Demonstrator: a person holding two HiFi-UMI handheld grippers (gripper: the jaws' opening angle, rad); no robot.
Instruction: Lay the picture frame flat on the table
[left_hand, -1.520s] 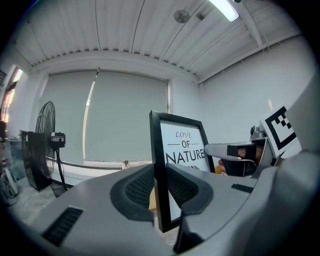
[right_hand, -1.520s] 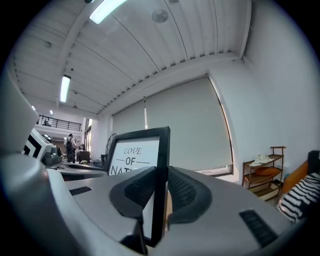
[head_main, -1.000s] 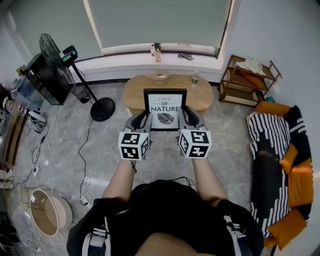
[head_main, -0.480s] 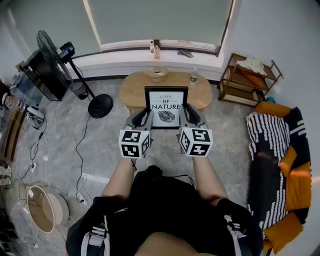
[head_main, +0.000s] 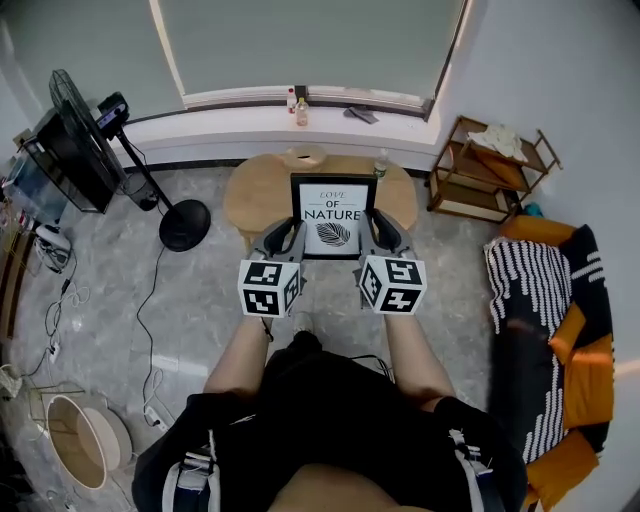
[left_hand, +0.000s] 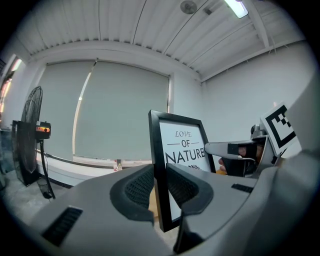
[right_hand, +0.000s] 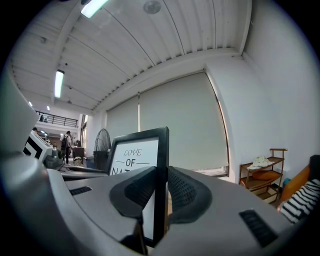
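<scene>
A black picture frame (head_main: 334, 216) with a white "LOVE OF NATURE" print is held up in the air in front of the oval wooden table (head_main: 260, 190). My left gripper (head_main: 293, 238) is shut on the frame's left edge (left_hand: 159, 180). My right gripper (head_main: 374, 233) is shut on its right edge (right_hand: 161, 175). In both gripper views the black edge stands upright, pinched between the two dark pads. The frame's lower corners are hidden behind the jaws.
A bowl (head_main: 303, 157) and a water bottle (head_main: 379, 164) stand at the table's far side. A black floor fan (head_main: 75, 140) is at the left, a wooden shelf (head_main: 485, 170) and a striped sofa (head_main: 545, 330) at the right. Cables cross the floor on the left.
The frame stays gripped between both grippers in the same place in view. The table, fan and floor have slid leftward and slightly up behind it as the person shifted.
</scene>
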